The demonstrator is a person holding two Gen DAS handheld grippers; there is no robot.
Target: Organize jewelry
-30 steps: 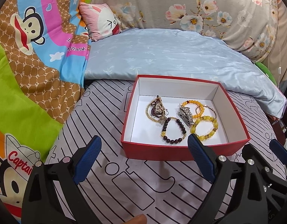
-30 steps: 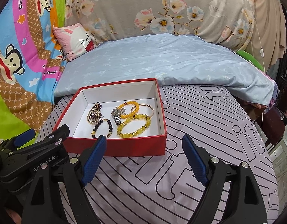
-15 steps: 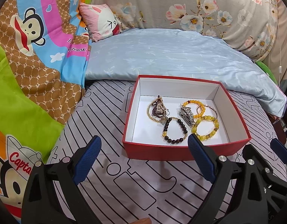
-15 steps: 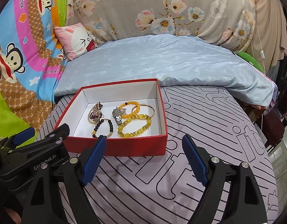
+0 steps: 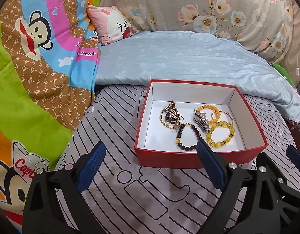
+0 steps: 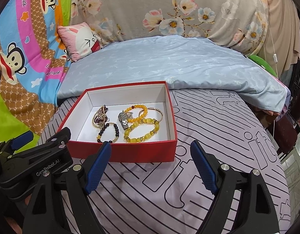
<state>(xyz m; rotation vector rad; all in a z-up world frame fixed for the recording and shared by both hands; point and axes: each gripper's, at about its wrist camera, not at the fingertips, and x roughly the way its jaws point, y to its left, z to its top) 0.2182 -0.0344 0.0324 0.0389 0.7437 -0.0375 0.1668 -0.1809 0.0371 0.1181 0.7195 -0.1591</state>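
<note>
A red box with a white inside sits on the lilac striped bedsheet, also seen in the right wrist view as the red box. Inside lie a dark bead bracelet, yellow bead bracelets, a silver watch band and a gold chain with a pendant. My left gripper hovers open just in front of the box, nothing between its blue pads. My right gripper stands open before the box's near right corner, empty as well. The left gripper's black frame shows at the left of the right wrist view.
A light blue quilt lies folded behind the box. A cartoon monkey blanket rises on the left, with a pink rabbit pillow and a floral cover at the back. The bed's edge drops off at the right.
</note>
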